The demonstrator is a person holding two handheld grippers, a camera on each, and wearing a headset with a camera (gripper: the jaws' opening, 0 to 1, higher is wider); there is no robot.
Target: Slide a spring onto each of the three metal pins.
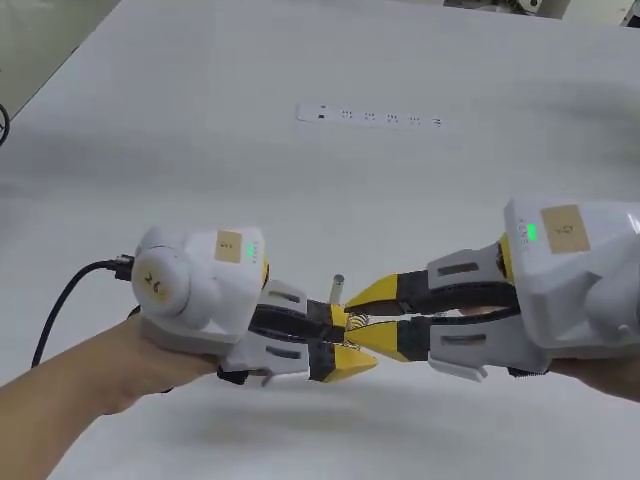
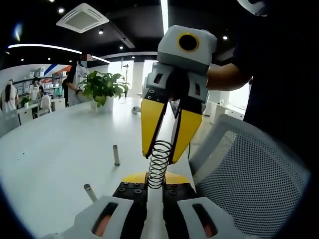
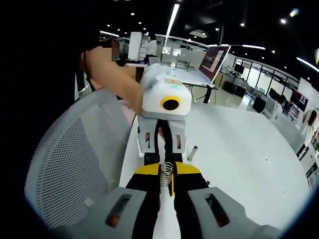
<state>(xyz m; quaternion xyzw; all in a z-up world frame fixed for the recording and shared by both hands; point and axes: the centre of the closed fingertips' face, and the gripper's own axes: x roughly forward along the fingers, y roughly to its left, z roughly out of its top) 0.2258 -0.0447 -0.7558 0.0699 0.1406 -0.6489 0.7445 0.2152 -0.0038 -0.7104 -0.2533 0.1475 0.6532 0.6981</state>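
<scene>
**Tool pair on one spring: release and alignment hazards**

Left tool (image 2: 152,183) is pressed together on the near end of the spring (image 2: 158,164). Right tool (image 3: 167,173) faces it tip to tip and appears to pinch the far end. The spring hangs between the two tools, clear of the table (image 1: 300,180) and just in front of a metal pin (image 1: 338,285) in the head view.

Hazards, as judged from this position:
- If the tools push toward each other, the coils compress and may bow sideways and jump free.
- If both grips slacken together, the spring drops and can roll across the table.
- A hard pinch may flatten an end coil, which could then snag on a pin top.
- The tools work near the pin, so a low sweep could knock it.

Orientation: the spring's long axis runs from one tool's tips to the other's, roughly level over the table. The upright pin (image 2: 115,155) points crosswise to it, so the spring probably needs turning open end down. A second bare pin (image 2: 89,192) looks tilted; whether it truly leans cannot be told.
</scene>
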